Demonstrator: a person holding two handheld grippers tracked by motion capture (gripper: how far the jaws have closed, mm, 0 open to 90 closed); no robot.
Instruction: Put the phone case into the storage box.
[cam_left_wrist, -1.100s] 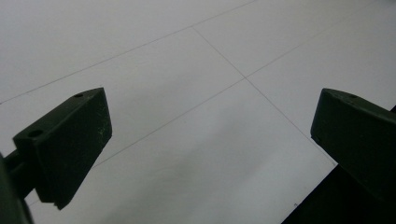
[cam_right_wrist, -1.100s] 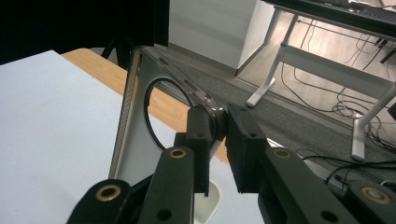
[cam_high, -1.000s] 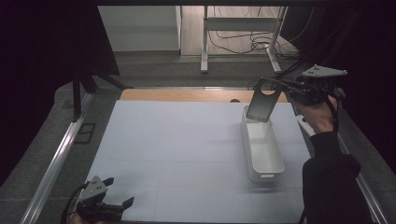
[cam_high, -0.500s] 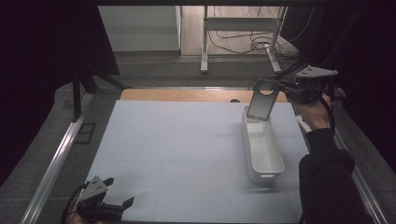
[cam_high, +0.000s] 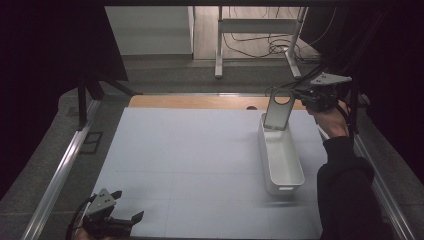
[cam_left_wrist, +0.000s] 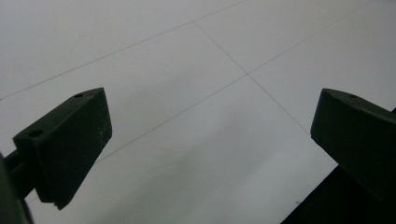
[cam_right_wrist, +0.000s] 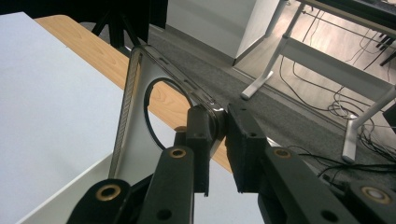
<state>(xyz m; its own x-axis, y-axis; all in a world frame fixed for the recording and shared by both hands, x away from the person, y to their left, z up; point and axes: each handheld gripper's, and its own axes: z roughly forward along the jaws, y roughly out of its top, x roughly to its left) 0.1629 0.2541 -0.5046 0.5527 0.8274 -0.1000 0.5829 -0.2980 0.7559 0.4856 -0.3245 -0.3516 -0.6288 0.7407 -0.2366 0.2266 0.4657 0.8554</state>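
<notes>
1. The right hand-held gripper (cam_high: 300, 95) is pinching the upper edge of a clear phone case (cam_high: 278, 109), its jaws pressed onto the thin wall beside the case's round cut-out, as the right gripper view makes plain (cam_right_wrist: 219, 135).
2. The phone case (cam_right_wrist: 140, 126) is hanging upright, tilted a little, with its lower end just inside the far end of the white bin (cam_high: 282, 160).
3. The white bin is lying lengthwise on the pale tabletop (cam_high: 190, 160), running from the case toward the person's sleeve (cam_high: 345, 195).
4. The left hand-held gripper (cam_high: 125, 222) is sitting well apart from the white bin, at the near left corner of the tabletop.
5. Its jaws are standing spread wide in the left gripper view (cam_left_wrist: 210, 140), nothing between them, over the bare tabletop (cam_left_wrist: 187, 70).
</notes>
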